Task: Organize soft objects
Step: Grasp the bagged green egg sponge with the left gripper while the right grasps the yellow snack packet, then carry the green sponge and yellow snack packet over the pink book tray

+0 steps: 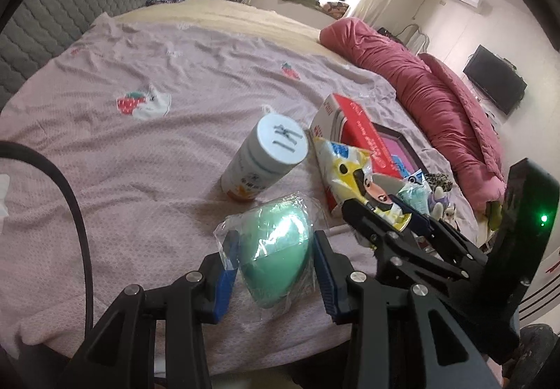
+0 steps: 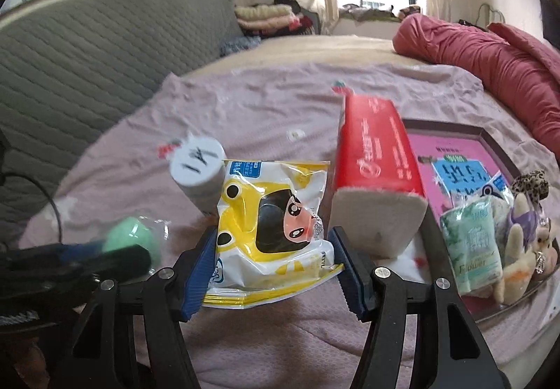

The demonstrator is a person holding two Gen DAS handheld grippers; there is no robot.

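Left tool (image 1: 276, 259) clamped on a mint-green egg-shaped sponge (image 1: 280, 249) in crinkly clear wrap, blue pads pressing both flanks, held over the pink bedsheet (image 1: 140, 151); long axis runs along the fingers, narrow end away from the camera. Right tool (image 2: 273, 270) clamped on a yellow-white cartoon snack bag (image 2: 273, 224) (puffy, sealed edges), gripped by its lower part, long axis upright, top seam up and away. Bag sits between the white bottle (image 2: 199, 175) and the red box (image 2: 378, 165); tray (image 2: 490, 140) with plush toys to the right
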